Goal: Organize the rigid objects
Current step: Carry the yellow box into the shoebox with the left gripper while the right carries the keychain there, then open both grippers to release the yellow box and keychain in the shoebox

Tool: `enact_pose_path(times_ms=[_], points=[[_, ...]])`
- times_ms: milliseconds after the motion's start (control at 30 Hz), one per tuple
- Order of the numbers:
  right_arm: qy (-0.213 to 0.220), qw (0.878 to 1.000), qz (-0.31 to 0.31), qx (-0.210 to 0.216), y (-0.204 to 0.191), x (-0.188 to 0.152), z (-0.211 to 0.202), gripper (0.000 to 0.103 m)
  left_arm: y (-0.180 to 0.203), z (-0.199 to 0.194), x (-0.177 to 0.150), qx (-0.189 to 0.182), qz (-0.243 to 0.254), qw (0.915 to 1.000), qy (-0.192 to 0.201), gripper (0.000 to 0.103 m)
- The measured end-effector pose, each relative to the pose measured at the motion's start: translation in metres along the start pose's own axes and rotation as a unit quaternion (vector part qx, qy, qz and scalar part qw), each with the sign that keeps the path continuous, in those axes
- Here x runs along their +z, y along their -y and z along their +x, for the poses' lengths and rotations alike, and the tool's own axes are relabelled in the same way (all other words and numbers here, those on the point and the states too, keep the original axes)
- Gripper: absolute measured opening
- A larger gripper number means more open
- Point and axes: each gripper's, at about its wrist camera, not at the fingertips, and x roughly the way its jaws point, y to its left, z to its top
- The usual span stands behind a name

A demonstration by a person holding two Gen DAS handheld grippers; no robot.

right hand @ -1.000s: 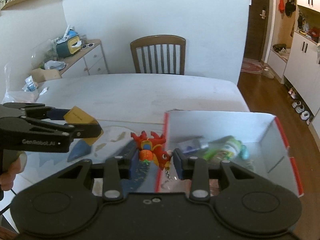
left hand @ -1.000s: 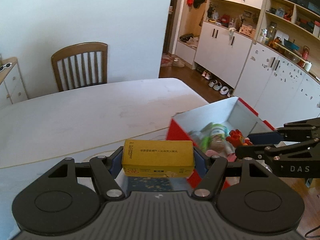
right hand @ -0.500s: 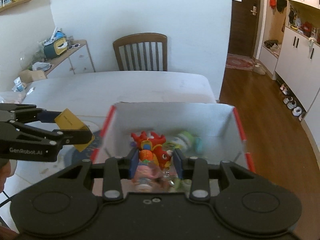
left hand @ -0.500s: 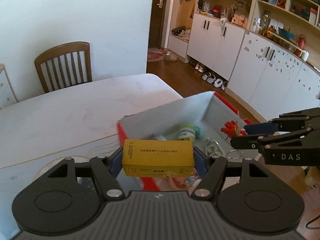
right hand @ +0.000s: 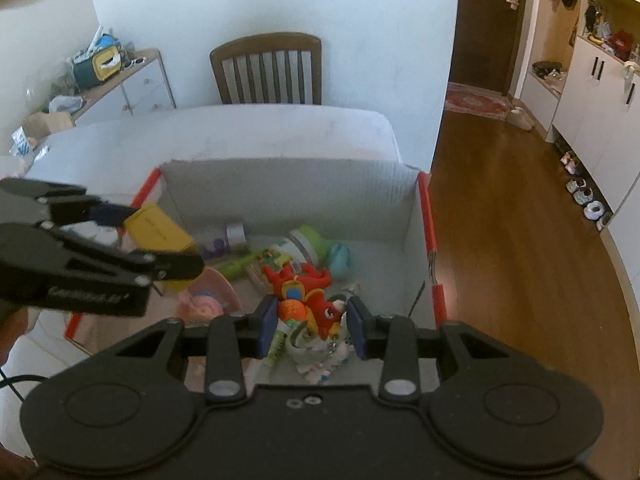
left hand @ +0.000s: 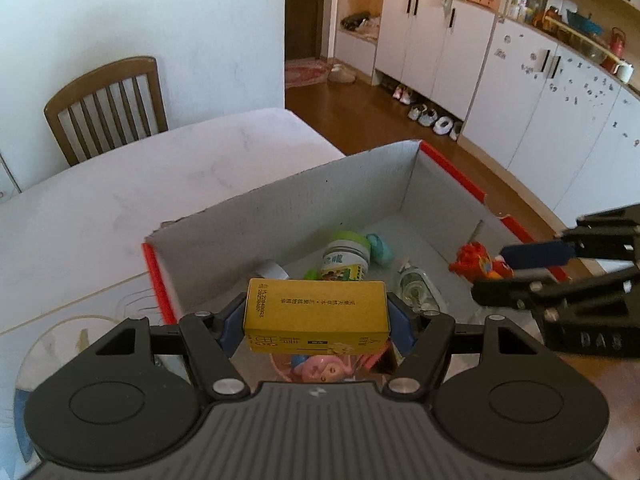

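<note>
Left wrist view: yellow carton point(left hand: 316, 318) hides pink toy point(left hand: 320, 370).

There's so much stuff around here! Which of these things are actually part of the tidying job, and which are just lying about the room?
Part of the job:
- yellow box, held in the left gripper
- red toy, held in the right gripper
- red-edged cardboard box, with the green-lidded jar already inside

Just lying about:
- wooden chair
- shoes by the cupboards
- rug

Both wrist cameras look down, close over the red-edged box point(left hand: 448, 168) point(right hand: 426, 216) — left camera from its left, right camera nearer its front.
</note>
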Motion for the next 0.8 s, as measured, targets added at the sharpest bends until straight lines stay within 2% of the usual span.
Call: enact_pose_path(times_ms=[433, 567, 800], points=[[-0.04, 0.998, -0.051, 0.016, 0.003, -0.007, 0.035, 0.036, -0.003, 0.056, 0.01, 0.02, -0.032, 0.9983, -0.043, 0.07], [-0.053, 0.997, -0.06, 0.021, 0.003, -0.01, 0.043, 0.036, -0.004, 0.064, 0.011, 0.015, -0.045, 0.997, -0.061, 0.07], [-0.068, 0.996, -0.061, 0.027, 0.003, -0.015, 0.052, 0.039, -0.011, 0.067, 0.009, 0.006, -0.075, 0.9949, -0.068, 0.071]])
